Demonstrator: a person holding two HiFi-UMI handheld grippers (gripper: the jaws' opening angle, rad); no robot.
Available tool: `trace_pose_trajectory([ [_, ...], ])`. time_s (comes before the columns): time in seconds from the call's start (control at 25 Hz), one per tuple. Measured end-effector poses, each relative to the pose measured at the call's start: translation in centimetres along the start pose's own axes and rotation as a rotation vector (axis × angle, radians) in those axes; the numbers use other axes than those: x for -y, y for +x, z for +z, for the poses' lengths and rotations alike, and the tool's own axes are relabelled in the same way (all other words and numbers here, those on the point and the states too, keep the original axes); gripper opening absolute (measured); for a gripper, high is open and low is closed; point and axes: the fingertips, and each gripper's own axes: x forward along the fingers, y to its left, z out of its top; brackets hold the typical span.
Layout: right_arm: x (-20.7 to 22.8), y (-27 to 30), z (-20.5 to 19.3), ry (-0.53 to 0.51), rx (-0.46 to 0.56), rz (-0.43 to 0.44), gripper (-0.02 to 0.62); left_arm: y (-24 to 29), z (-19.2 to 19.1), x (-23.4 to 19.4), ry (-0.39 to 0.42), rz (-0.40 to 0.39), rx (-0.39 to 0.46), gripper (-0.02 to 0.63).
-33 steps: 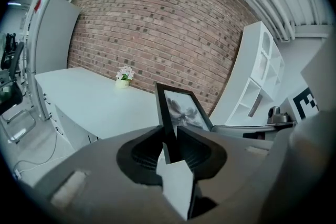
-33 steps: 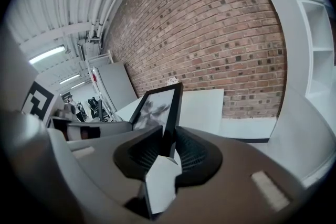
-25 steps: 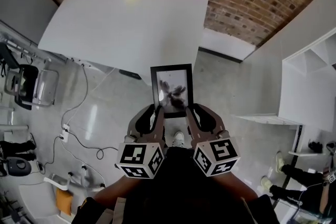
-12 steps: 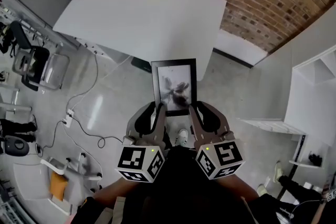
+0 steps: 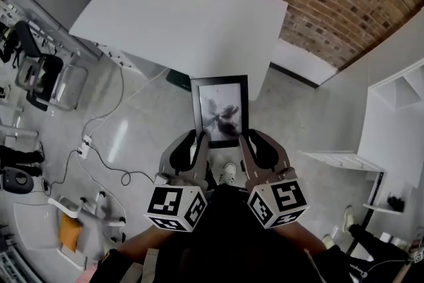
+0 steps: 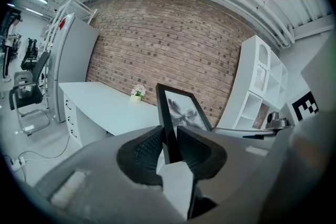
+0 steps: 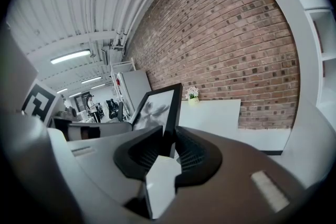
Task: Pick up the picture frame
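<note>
Picture frame (image 5: 221, 109) is up: black, rectangular, glossy pane over a dark print, held in the air at the smooth white tabletop's (image 5: 172, 16) near edge. Left tongs (image 5: 201, 139) and right tongs (image 5: 246, 138) pinch its lower side rails between ribbed pads.

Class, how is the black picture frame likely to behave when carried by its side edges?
Probably stiff: the picture frame juts out flat, unsagging, from the left gripper and right gripper. Its front may be glazed, so likely fragile.

Ceiling tubes (image 7: 71, 56) are lighting everything brightly and evenly; fisheye is bending the edges; the floor (image 5: 122, 132) is glaring faintly; close foregrounds are blurring.
</note>
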Motion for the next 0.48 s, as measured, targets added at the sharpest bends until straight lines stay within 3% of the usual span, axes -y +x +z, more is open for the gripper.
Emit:
trace_pose_trajectory([
  [0.48,-0.2,-1.2,-0.3,-0.007,0.017,0.004,0.074,-1.0,-0.6,0.7,-0.013,0.001,0.021,0.075],
])
